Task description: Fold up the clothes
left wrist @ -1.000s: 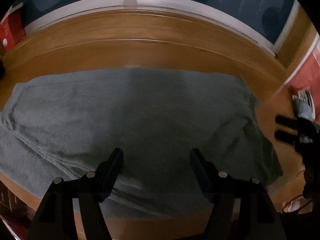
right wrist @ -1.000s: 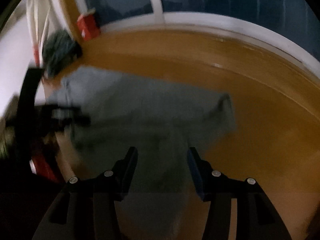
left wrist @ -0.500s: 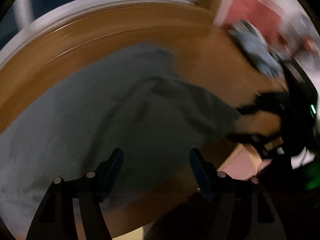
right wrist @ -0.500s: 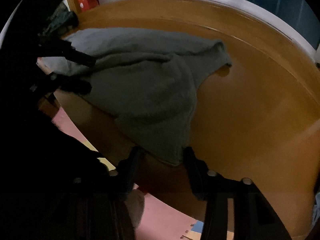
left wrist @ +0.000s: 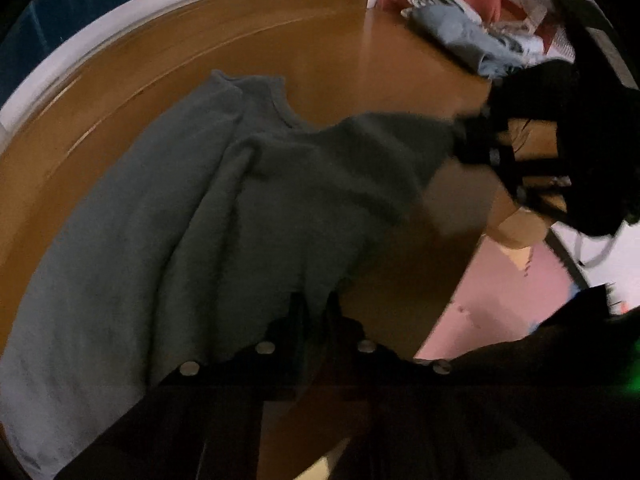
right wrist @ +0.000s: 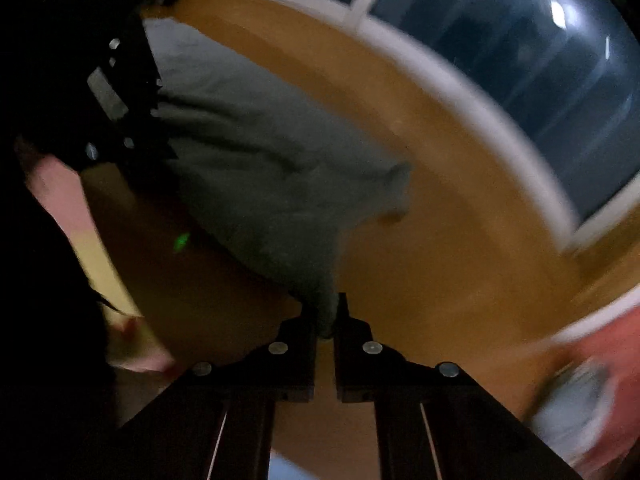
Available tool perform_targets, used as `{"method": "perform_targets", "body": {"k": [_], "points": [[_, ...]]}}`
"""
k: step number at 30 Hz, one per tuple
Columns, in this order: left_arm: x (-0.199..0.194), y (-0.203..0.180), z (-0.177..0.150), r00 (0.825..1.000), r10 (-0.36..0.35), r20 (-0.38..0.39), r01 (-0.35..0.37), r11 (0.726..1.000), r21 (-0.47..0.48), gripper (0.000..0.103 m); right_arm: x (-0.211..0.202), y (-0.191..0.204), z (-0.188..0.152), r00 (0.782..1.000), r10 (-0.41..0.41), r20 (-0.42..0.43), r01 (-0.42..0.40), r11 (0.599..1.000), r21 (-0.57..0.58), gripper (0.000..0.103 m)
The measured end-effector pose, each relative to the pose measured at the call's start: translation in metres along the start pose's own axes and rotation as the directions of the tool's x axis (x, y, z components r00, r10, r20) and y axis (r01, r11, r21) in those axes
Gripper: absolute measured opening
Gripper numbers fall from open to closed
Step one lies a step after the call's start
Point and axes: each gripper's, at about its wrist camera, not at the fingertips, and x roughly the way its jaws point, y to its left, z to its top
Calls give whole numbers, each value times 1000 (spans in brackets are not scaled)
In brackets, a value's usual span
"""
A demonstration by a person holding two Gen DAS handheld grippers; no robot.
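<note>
Wooden table (left wrist: 328,56) under grey garment (left wrist: 200,208); dark window (right wrist: 540,64) behind.

We see a grey, soft knitted garment (left wrist: 224,216) spread across the glossy brown wooden table (left wrist: 328,52). At the garment's near edge the left gripper (left wrist: 316,312) pinches a fold of the cloth; at its right corner the black right gripper (left wrist: 476,140) grips the fabric. Beyond the garment, at the table's far right corner, lies a pale blue folded cloth (left wrist: 464,36).

A plain grey sweater (left wrist: 168,240) is lying on an orange-brown wooden table (left wrist: 320,52), with black grippers showing and pink flooring (left wrist: 508,292) beyond
</note>
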Motion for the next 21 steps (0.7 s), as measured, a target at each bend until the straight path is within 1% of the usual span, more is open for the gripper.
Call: {"method": "perform_targets", "body": {"k": [1,2,4,5,6,8,10,11,12,15,16,17,18,19,20,21], "points": [[1,0,3,1000,-19,1,19,1000,-11,7,-1,4,0,1000,-24,-2,24,998,-63,7],[3,0,5,999,-38,3,38,999,-22,7,2,11,-2,999,-46,-24,43,989,-143,7],[5,3,3,997,-82,-2,82,995,-52,8,14,23,-10,996,-64,-61,48,973,-228,7],[6,5,1,995,-105,-4,104,992,-67,10,20,27,-15,994,-75,-78,52,965,-257,7],[8,7,1,992,-124,-8,123,989,-77,14,25,30,-19,992,-86,-96,55,958,-283,7],[4,9,-1,991,-136,-2,135,987,-83,15,30,26,-24,986,-91,-138,49,959,-280,8],[-2,13,-3,987,-158,-1,157,984,-87,15,32,17,-32,977,-110,-184,55,959,-279,13],[-5,16,-3,986,-167,-1,167,982,-90,15,32,10,-37,970,-122,-208,61,958,-279,19],[-9,19,-4,987,-163,1,163,982,-95,15,31,3,-40,967,-122,-226,60,963,-262,22],[-18,31,-4,989,-147,20,148,982,-115,16,21,-28,-38,969,-60,-239,41,996,-81,22],[-22,35,-3,989,-143,34,146,981,-127,17,16,-38,-32,979,-19,-205,25,999,25,22],[-27,36,-4,988,-147,47,153,978,-140,18,11,-49,-27,986,18,-166,4,991,130,22],[-24,38,-3,987,-148,55,155,976,-152,19,6,-59,-22,991,54,-121,-24,972,233,22],[-22,41,-1,987,-148,62,157,974,-163,19,6,-66,-16,992,111,-57,-86,940,331,22],[-18,43,0,988,-143,58,151,974,-169,19,8,-70,-9,983,183,27,-177,887,427,22],[-8,37,4,989,-136,49,143,975,-173,19,13,-70,-4,968,232,95,-248,838,486,22]]}}
